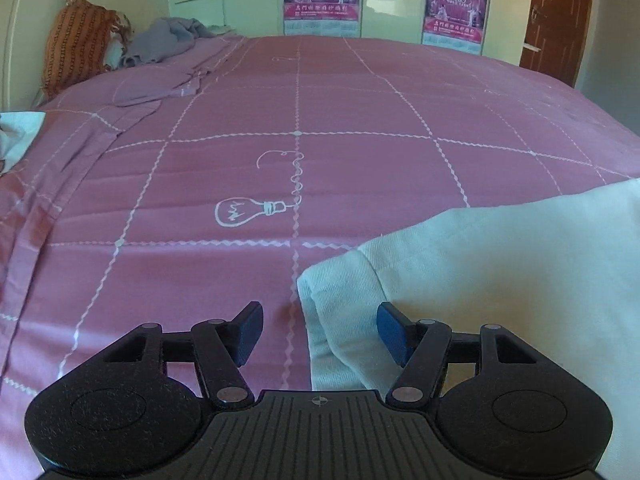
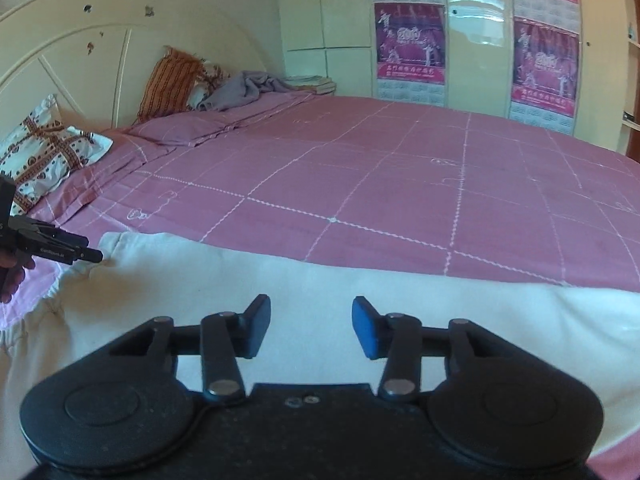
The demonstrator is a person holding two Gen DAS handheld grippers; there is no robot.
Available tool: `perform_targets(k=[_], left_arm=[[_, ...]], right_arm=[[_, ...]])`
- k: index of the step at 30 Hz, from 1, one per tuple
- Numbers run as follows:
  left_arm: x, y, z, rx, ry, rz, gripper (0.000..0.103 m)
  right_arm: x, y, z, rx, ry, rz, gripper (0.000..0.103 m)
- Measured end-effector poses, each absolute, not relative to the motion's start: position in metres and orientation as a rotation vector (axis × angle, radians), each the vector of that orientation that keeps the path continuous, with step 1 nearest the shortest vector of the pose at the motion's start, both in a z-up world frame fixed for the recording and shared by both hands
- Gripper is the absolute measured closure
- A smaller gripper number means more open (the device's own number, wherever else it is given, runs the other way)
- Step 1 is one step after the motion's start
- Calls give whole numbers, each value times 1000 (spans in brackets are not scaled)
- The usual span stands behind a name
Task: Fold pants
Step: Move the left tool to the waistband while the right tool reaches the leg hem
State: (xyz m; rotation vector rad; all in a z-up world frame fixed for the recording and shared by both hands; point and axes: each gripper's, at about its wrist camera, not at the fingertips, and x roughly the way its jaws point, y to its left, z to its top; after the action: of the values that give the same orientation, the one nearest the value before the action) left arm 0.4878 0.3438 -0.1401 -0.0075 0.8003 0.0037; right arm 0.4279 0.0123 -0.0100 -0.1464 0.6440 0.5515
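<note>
The pants [image 1: 500,280] lie spread pale across the lower right of the pink bedspread [image 1: 320,120] — my left gripper [image 1: 318,330] hangs released at their corner, my right gripper [image 2: 310,326] released over their middle — ready, I judge, to pinch.

Soft daylight, fisheye-bent edges, dark vignetted corners, glare on wardrobe [image 2: 476,32]
</note>
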Motion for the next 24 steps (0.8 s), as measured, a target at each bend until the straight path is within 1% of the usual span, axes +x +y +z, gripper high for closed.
perform_targets(k=[6,7,8,9,10,12,13,16,18,19,21,22,23,24], left_arm=[[513,367,-155,-103,811,-141,40],[516,367,-157,-112,813,-153,42],[519,369,-158,-122,817,-171,51],[522,369,-159,-133,823,-198,58],[523,368,-158,-131,829,-209,60],[525,365,-158,-101,839,-227,60],[527,368,-159,-109,847,-237,60],[529,370,-158,-87,860,-268,59],[529,369,-159,-52,862,-283,56],[530,369,-159,-46,865,-280,53],[535,368,-161,-45,875,-272,52],[536,364,-161,-28,875,-270,61],[536,360,-160,-21,876,-289,78],[536,356,-160,-16,879,-292,80]], right_arm=[[501,37,-33,-273,688,671,61],[510,40,-35,-290,694,688,61],[520,43,-37,-312,709,704,61],[529,47,-40,-339,731,729,61],[534,50,-42,-366,750,745,61],[544,57,-45,-440,783,785,60],[547,59,-46,-470,797,797,58],[555,65,-51,-563,824,810,58],[559,69,-57,-634,849,813,58],[562,71,-60,-661,874,820,58],[567,71,-64,-684,904,839,57],[569,72,-65,-683,916,843,57],[572,72,-65,-669,934,846,61],[574,73,-66,-656,947,855,71]])
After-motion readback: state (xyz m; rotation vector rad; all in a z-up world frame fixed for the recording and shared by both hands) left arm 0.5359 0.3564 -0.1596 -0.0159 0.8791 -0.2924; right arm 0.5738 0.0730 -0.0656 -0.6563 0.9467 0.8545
